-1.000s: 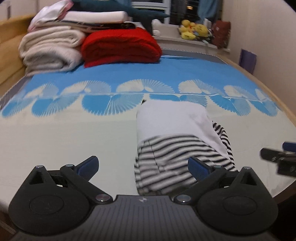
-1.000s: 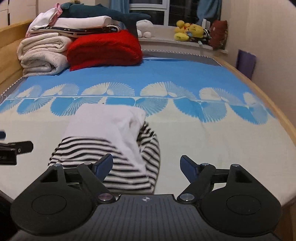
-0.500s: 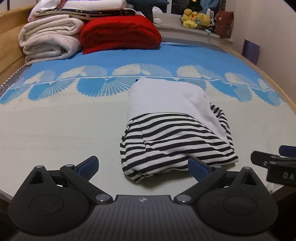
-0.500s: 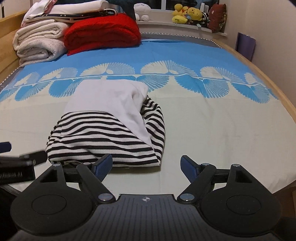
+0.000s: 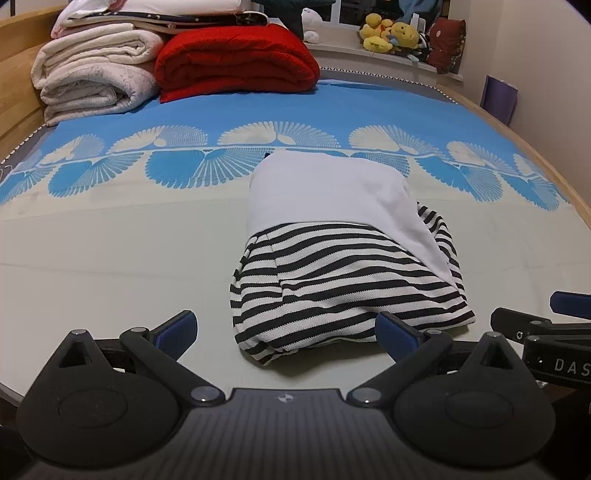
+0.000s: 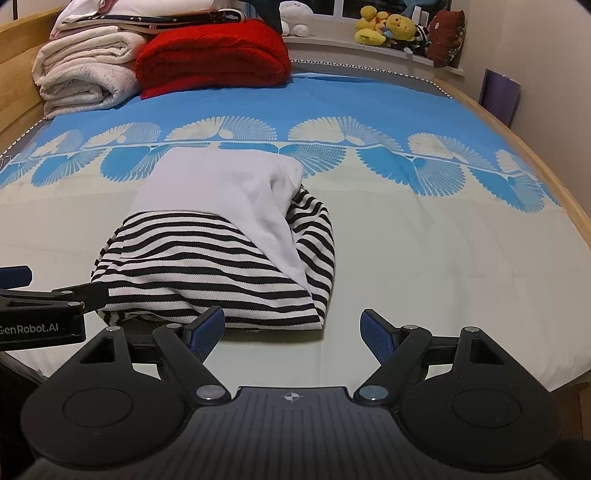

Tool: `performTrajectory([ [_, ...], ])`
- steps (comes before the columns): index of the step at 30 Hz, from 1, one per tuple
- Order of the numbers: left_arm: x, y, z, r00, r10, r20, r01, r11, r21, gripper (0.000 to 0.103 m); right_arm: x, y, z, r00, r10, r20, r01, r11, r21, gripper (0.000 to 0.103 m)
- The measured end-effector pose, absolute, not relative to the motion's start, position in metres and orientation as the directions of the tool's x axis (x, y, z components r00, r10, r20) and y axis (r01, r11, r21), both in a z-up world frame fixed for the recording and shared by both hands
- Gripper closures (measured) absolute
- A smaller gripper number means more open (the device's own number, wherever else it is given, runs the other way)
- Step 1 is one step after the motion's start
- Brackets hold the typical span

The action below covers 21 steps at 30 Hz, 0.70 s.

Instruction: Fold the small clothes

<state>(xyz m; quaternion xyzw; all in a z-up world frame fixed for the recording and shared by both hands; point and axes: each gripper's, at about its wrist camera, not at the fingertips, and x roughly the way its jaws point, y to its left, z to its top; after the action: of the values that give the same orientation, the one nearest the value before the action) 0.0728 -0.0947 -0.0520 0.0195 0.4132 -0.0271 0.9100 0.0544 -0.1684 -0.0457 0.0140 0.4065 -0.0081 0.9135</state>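
Note:
A small garment [image 5: 343, 266] with a white upper part and black-and-white stripes lies folded into a bundle on the bed, its striped end nearest me. In the left wrist view my left gripper [image 5: 284, 332] stands open just before the bundle's near edge, its right fingertip [image 5: 391, 328] at the hem. The same garment [image 6: 221, 251] appears left of centre in the right wrist view. My right gripper [image 6: 293, 330] is open over bare sheet beside the bundle's near right corner, holding nothing.
The bed [image 5: 110, 258] has a blue-and-cream fan-pattern cover and a wooden rim. Folded cream blankets [image 5: 92, 77] and a red blanket [image 5: 236, 66] are stacked at the far end. Plush toys [image 5: 391, 35] sit on the windowsill; a wall runs along the right.
Both grippers have come lower and closer to the garment's near edge; the bundle now looms larger. Both stay open and the garment has not moved.

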Motion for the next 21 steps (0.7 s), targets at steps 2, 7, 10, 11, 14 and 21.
performTrajectory([
  [2,0.0736,-0.0945,-0.0528,0.655,-0.036,-0.755,0.065,0.998,0.01,0.001,0.0553,-0.168,-0.0462,0.667,-0.006,-0.745,0.025,1.0,0.015,0.021],
  [7,0.0738,-0.096,-0.0534,0.653,-0.041,-0.756,0.065,0.998,0.002,0.001,0.0554,-0.1671,-0.0465,0.666,-0.008,-0.746,0.025,1.0,0.011,0.021],
  [10,0.074,-0.096,-0.053,0.653,-0.041,-0.756,0.064,0.998,0.001,0.001,0.0554,-0.1667,-0.0473,0.666,-0.009,-0.746,0.023,1.0,0.009,0.021],
  [11,0.0739,-0.0959,-0.053,0.653,-0.041,-0.756,0.062,0.998,-0.001,0.001,0.0553,-0.1667,-0.0476,0.666,-0.009,-0.746,0.022,1.0,0.007,0.021],
  [14,0.0738,-0.0961,-0.0522,0.654,-0.044,-0.755,0.061,0.998,-0.005,0.001,0.055,-0.1664,-0.048,0.665,-0.009,-0.746,0.019,1.0,0.005,0.021],
  [21,0.0734,-0.0969,-0.0519,0.656,-0.044,-0.753,0.061,0.998,-0.006,0.001,0.0548,-0.1656,-0.048,0.665,-0.009,-0.747,0.016,1.0,0.002,0.021],
])
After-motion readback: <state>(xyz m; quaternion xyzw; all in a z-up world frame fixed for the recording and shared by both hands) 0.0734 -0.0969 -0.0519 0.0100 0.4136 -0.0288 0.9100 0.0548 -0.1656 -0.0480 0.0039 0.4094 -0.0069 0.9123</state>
